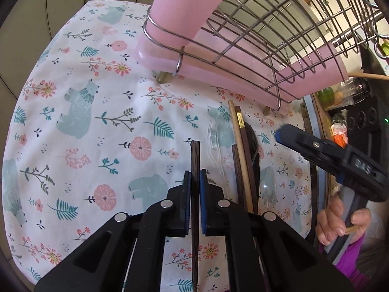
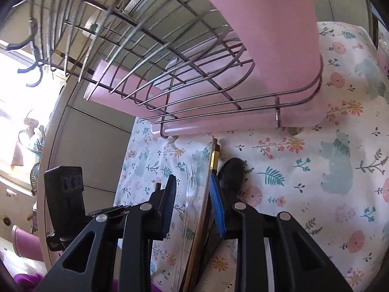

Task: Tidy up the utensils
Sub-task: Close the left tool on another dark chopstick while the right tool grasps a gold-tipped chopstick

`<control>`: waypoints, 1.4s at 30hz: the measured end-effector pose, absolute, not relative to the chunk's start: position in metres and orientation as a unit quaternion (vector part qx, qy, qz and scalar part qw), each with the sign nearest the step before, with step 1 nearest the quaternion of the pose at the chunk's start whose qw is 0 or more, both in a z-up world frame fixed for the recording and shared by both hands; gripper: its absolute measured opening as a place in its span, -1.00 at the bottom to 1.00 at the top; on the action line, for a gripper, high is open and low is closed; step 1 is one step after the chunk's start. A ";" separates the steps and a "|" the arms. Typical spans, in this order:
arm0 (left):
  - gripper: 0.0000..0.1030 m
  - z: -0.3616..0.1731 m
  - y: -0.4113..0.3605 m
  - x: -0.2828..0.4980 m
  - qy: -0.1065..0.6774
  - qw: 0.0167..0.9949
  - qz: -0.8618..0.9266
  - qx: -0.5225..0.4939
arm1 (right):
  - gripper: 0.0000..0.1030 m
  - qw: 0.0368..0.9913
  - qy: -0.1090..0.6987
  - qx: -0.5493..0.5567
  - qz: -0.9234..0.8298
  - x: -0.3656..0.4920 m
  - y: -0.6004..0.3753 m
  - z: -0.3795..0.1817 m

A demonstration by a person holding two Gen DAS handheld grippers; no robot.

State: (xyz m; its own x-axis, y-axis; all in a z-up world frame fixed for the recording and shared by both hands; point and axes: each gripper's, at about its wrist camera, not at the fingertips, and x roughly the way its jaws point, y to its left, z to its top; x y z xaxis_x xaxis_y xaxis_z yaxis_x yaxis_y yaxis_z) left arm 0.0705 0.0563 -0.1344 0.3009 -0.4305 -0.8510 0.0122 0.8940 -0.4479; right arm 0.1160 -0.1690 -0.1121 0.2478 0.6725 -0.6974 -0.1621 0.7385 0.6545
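Note:
My left gripper (image 1: 195, 177) is shut on a dark wooden chopstick (image 1: 195, 155) and holds it above the floral tablecloth (image 1: 97, 121). To its right lie more chopsticks (image 1: 239, 141), a black spoon (image 1: 252, 141) and a clear plastic fork (image 1: 214, 136). My right gripper (image 2: 192, 189) is open above the same pile: the clear fork (image 2: 190, 182), a light chopstick with a gold band (image 2: 214, 155) and the black spoon (image 2: 231, 172). It also shows in the left wrist view (image 1: 316, 146). The wire rack (image 1: 267, 36) with pink cups (image 1: 189, 7) stands behind.
A pink tray (image 1: 218, 75) sits under the rack. The table edge runs along the right in the left wrist view, with kitchen clutter (image 1: 340, 102) beyond. A black device (image 2: 65, 194) is at the left in the right wrist view.

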 end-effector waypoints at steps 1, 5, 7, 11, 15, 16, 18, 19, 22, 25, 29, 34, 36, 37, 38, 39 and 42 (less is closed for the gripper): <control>-0.89 -0.135 0.060 0.069 0.573 0.785 -0.144 -0.185 | -0.48 0.750 0.553 0.236 0.276 0.120 -0.166 -0.117; -0.89 -0.139 0.070 0.065 0.572 0.782 -0.150 -0.196 | -0.55 0.744 0.568 0.229 0.266 0.133 -0.156 -0.131; -0.89 -0.141 0.072 0.065 0.572 0.781 -0.150 -0.199 | -0.56 0.744 0.574 0.223 0.259 0.137 -0.153 -0.136; -0.89 -0.144 0.076 0.069 0.573 0.778 -0.154 -0.205 | -0.57 0.742 0.582 0.215 0.254 0.141 -0.149 -0.143; -0.89 -0.149 0.075 0.072 0.576 0.775 -0.155 -0.208 | -0.60 0.738 0.584 0.214 0.259 0.143 -0.147 -0.146; -0.89 -0.150 0.074 0.073 0.577 0.774 -0.155 -0.209 | -0.61 0.738 0.584 0.215 0.260 0.142 -0.147 -0.145; -0.89 -0.151 0.075 0.075 0.578 0.773 -0.155 -0.211 | -0.70 0.738 0.583 0.215 0.262 0.143 -0.147 -0.146; -0.89 -0.152 0.077 0.076 0.578 0.773 -0.154 -0.212 | -0.73 0.738 0.584 0.215 0.261 0.143 -0.146 -0.146; -0.89 -0.153 0.075 0.077 0.579 0.771 -0.153 -0.215 | -0.82 0.734 0.585 0.222 0.265 0.144 -0.154 -0.150; -0.89 -0.154 0.072 0.076 0.579 0.771 -0.152 -0.216 | -0.85 0.732 0.582 0.229 0.270 0.144 -0.155 -0.152; -0.89 -0.151 0.071 0.075 0.576 0.774 -0.150 -0.217 | -0.87 0.737 0.572 0.232 0.276 0.140 -0.161 -0.147; -0.89 -0.140 0.073 0.073 0.564 0.782 -0.152 -0.219 | -0.88 0.749 0.553 0.238 0.277 0.128 -0.179 -0.132; -0.89 -0.135 0.074 0.071 0.558 0.785 -0.153 -0.219 | -1.00 0.756 0.542 0.242 0.277 0.123 -0.183 -0.124; -0.89 -0.132 0.075 0.070 0.554 0.788 -0.155 -0.220 | -1.00 0.759 0.536 0.243 0.278 0.120 -0.185 -0.120; -0.89 -0.129 0.076 0.069 0.550 0.791 -0.154 -0.220 | -1.00 0.763 0.528 0.246 0.279 0.117 -0.188 -0.114; -0.89 -0.126 0.076 0.068 0.546 0.793 -0.156 -0.221 | -1.00 0.768 0.520 0.245 0.280 0.114 -0.189 -0.108; -0.89 -0.119 0.077 0.064 0.535 0.800 -0.159 -0.221 | -1.00 0.787 0.498 0.230 0.283 0.106 -0.190 -0.090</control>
State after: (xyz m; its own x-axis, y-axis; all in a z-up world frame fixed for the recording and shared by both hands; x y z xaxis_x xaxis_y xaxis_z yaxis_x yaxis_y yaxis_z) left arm 0.0643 0.0775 -0.1186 0.3779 -0.4905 -0.7853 0.0189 0.8521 -0.5231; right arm 0.1063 -0.1895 -0.0903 0.3436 0.6751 -0.6528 -0.2161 0.7333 0.6446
